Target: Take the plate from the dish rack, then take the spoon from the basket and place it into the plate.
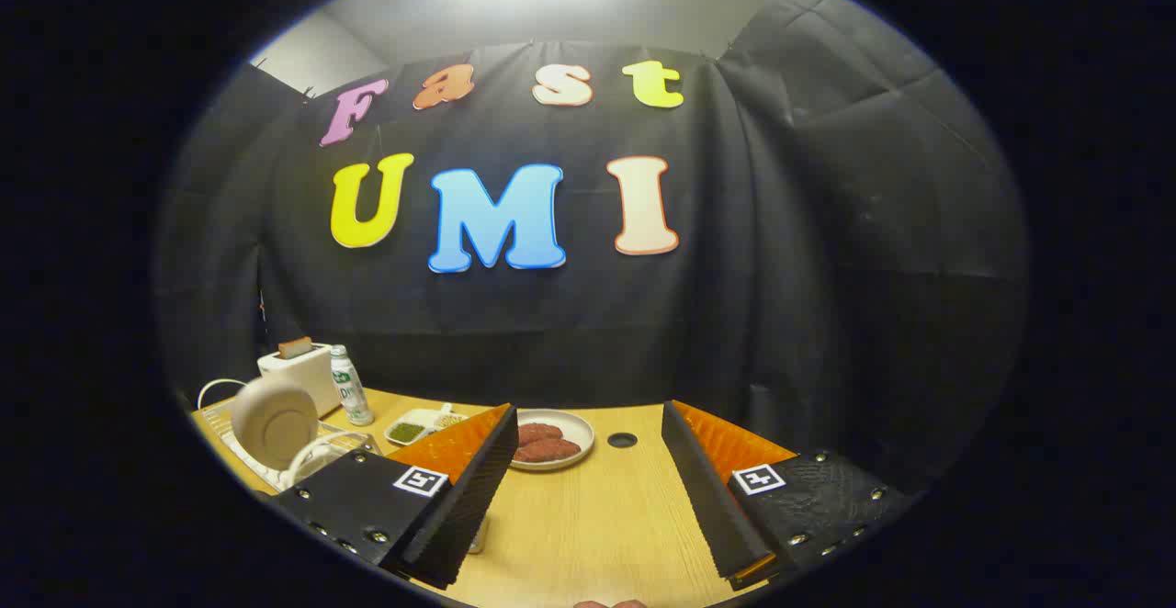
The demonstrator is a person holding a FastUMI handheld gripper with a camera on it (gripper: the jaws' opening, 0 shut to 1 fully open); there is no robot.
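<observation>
The hand-held gripper (588, 433) hangs above the wooden tabletop (597, 525) with its 2 fingers spread wide and nothing between them but bare wood. Off to the left of the fingers, a pale round plate (274, 422) stands on edge in the white wire dish rack (266, 470). Behind the rack sit a white toaster (301, 374) with a slice of bread in its slot and a small plastic bottle (349, 386). Just beyond the left finger lies a small tray (418, 426) with 2 compartments, and beside it a white dish (556, 438) holding 2 reddish pieces of food. I cannot make out the spoon or its basket.
</observation>
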